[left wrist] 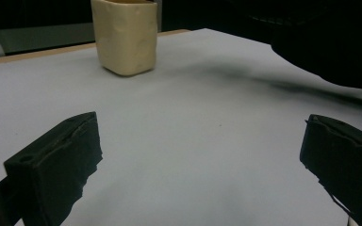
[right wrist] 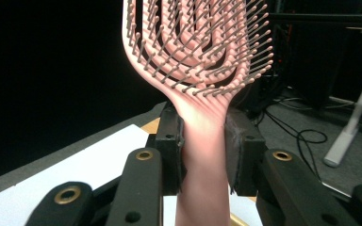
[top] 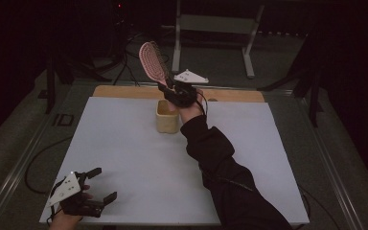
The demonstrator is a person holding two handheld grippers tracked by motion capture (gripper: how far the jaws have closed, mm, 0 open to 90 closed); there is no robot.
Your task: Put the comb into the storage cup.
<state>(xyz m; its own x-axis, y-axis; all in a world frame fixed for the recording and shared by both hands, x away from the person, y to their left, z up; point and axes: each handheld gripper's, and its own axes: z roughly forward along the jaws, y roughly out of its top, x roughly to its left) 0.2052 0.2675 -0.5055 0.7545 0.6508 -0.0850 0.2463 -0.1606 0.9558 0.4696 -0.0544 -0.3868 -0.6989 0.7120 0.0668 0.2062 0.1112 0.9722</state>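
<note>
The right gripper clamps the handle of a pink plastic paddle hairbrush with a vented, bristled head. In the right gripper view both black jaws press flat on the two sides of the handle just below the neck of the pink brush, so the grip is firm and closed on the handle.

Landmark: the cream, soft-walled square cup standing upright on the white table sheet.

- The gripped handle sits just above the cup's far rim; the handle's free end points down toward the cup opening.
- The brush's long axis runs from the handle, near the cup, up and away to the head, which tilts to the cup's far left, well above it.
- The right gripper is the one close to the cup. The left gripper rests at the near left corner of the sheet, well apart from the cup, its jaws spread wide with nothing between them; its own view looks across bare sheet to the cup.

Judgement: the coming move depends on bringing the long axis closer to upright over the opening, then lowering the handle end in. A tilted entry could strike the rim and tip the cup.
</note>
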